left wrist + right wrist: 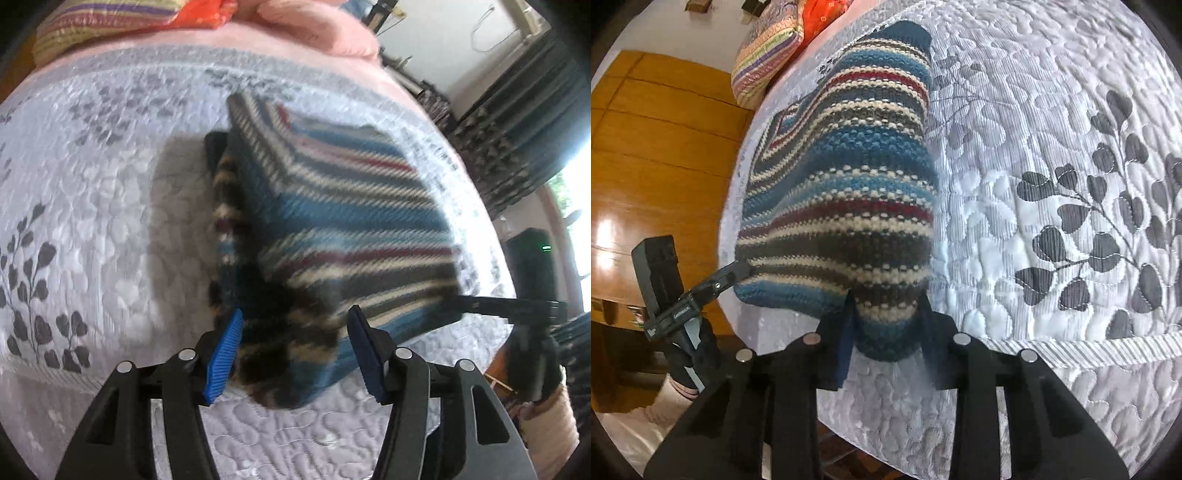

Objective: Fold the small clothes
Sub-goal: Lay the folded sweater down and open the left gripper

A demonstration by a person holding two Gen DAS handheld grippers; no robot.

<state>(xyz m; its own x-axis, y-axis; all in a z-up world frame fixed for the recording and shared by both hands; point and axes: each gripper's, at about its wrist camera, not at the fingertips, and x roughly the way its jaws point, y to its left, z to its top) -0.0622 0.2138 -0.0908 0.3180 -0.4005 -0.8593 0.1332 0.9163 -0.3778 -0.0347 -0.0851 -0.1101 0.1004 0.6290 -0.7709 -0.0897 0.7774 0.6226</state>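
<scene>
A striped knitted sweater (332, 221), banded in blue, cream, dark grey and red, is seen partly folded and lifted above a white quilted bedspread (92, 184) printed with grey leaf sprays.

In the left wrist view, the left gripper (295, 350) is seen with its blue-padded fingers (225, 354) spread, and a hanging fold of the sweater lies in the gap between them. Whether the fabric is touched by either pad cannot be told, as the cloth is blurred. At the right edge of this view, the sweater's far edge is met by the tip of the right gripper (476, 304), which reaches in from the side.

In the right wrist view, the right gripper (886, 332) is seen pinching the sweater (849, 177): a bunched lower corner of the knit is pressed between the two dark fingers (842, 347), and the rest of the garment stretches forward and away over the bedspread (1052, 184). The left gripper (738, 271) is seen at the lower left, with one finger at the sweater's near left edge.

A striped pillow (764, 62) and an orange cloth (823, 18) are seen at the head of the bed, well apart from the sweater, and a wooden floor (657, 147) lies beside the bed.
</scene>
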